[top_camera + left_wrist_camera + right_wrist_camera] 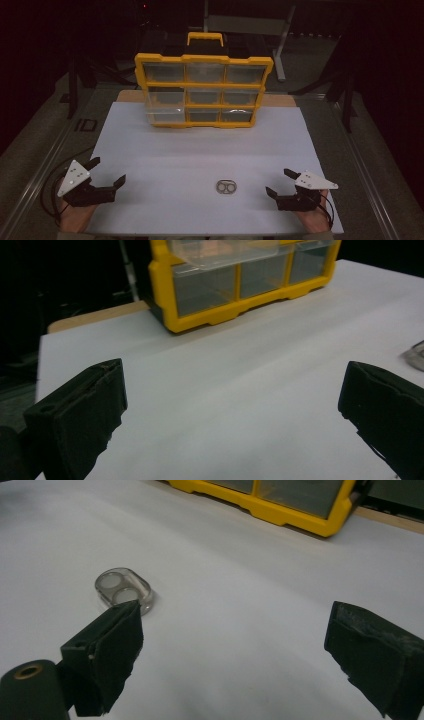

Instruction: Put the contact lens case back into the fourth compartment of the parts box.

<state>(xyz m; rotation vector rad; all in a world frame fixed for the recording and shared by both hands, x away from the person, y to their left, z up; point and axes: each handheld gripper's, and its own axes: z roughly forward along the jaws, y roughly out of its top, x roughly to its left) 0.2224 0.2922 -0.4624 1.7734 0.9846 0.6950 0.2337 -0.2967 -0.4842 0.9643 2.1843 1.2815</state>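
- Holding both grippers spread and empty: left gripper (106, 171) and right gripper (279, 182) are resting near the table's (200, 145) front corners.
- I'm judging pickup unstarted; the small clear piece (226, 187) is lying near the front edge, so my right gripper is needing to reach sideways and straddle it.

My high view looks from above my side of the table, forward and down, and takes in the whole white sheet (200, 150) with the yellow organizer (204, 90) at its far end. My left gripper view sits low and near the sheet, looking along its own jaws toward the organizer (235, 285). My right gripper view is also low and close, facing across the sheet to the organizer's lower edge (280, 500). All three share the sheet and the organizer; the small clear part (122, 590) appears in the right gripper view and in the high view (226, 187).
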